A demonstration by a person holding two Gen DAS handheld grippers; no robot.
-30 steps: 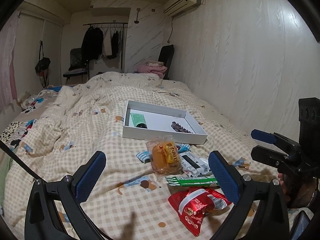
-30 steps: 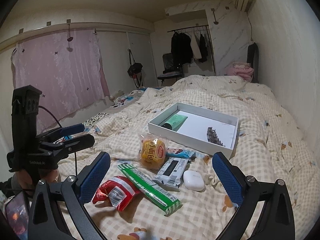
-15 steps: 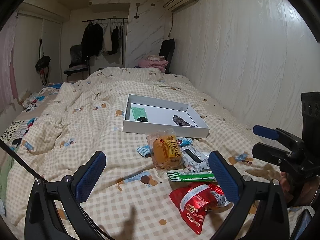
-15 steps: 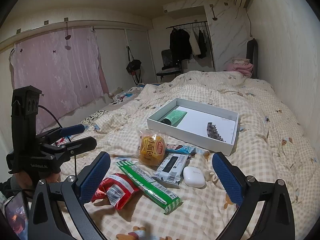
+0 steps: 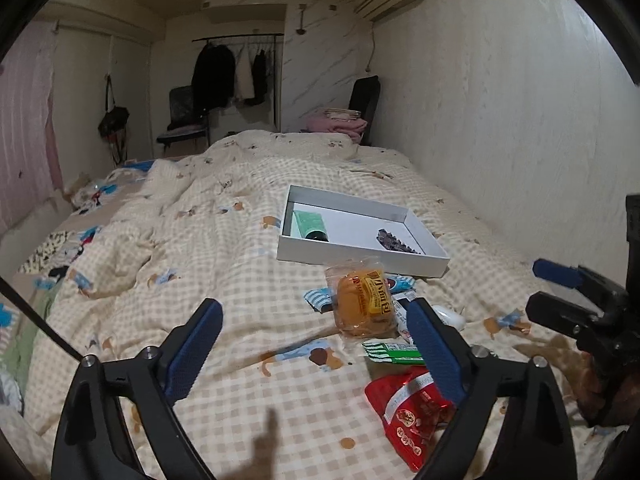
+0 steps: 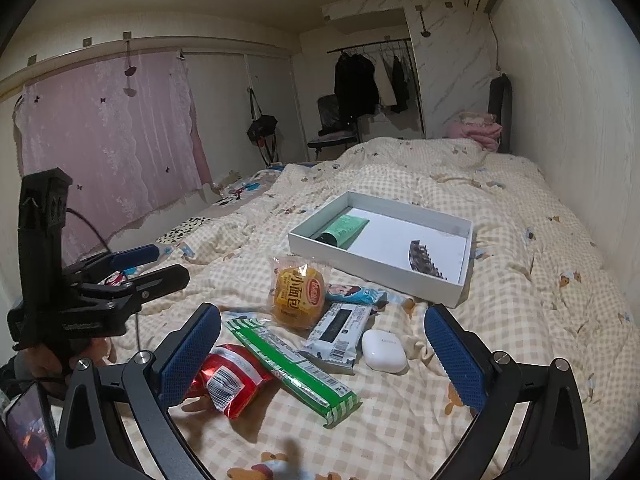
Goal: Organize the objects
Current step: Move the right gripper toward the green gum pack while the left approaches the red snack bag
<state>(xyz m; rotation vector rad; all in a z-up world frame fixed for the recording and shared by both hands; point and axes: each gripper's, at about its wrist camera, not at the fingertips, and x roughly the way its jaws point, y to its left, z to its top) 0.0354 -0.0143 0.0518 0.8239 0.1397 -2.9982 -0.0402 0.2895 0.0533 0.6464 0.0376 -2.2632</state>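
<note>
Both grippers hover level above the bed, empty. The right gripper [image 6: 322,346] gapes wide over snack packets [image 6: 298,298]; the left gripper [image 5: 316,344] likewise. The white box [image 6: 374,266] lies at twelve o'clock beyond.
</note>
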